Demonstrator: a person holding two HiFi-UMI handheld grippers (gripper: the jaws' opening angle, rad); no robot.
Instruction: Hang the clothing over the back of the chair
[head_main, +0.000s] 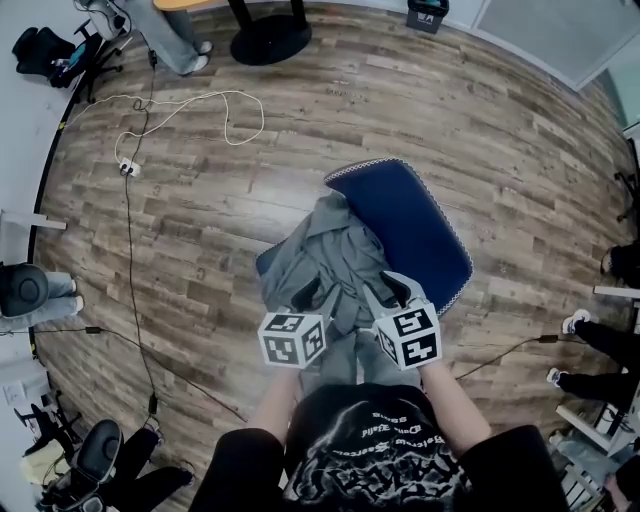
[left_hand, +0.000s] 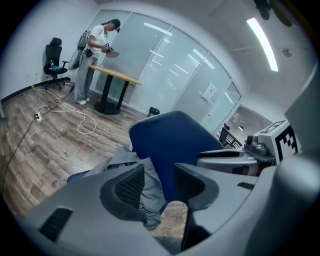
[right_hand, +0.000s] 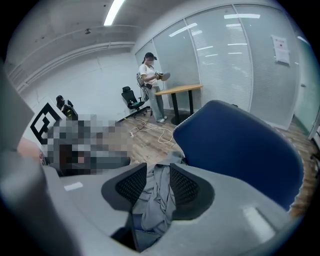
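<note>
One blue chair (head_main: 420, 230), one grey garment (head_main: 335, 250), and two tongs: left tongs (head_main: 300, 296), right tongs (head_main: 393, 290).

Cool, even indoor light falls from long white ceiling strip lamps (left_hand: 260, 42), leaving a pale sheen on the brown wood-plank floor (head_main: 250, 190). Shadows are faint and soft. All three views bow strongly at the edges. Both gripper views have dark rounded corners and a soft nearest foreground.

Glass walls (left_hand: 170, 70) enclose a wood-plank floor (head_main: 420, 100) under strip lights (left_hand: 262, 42).
</note>
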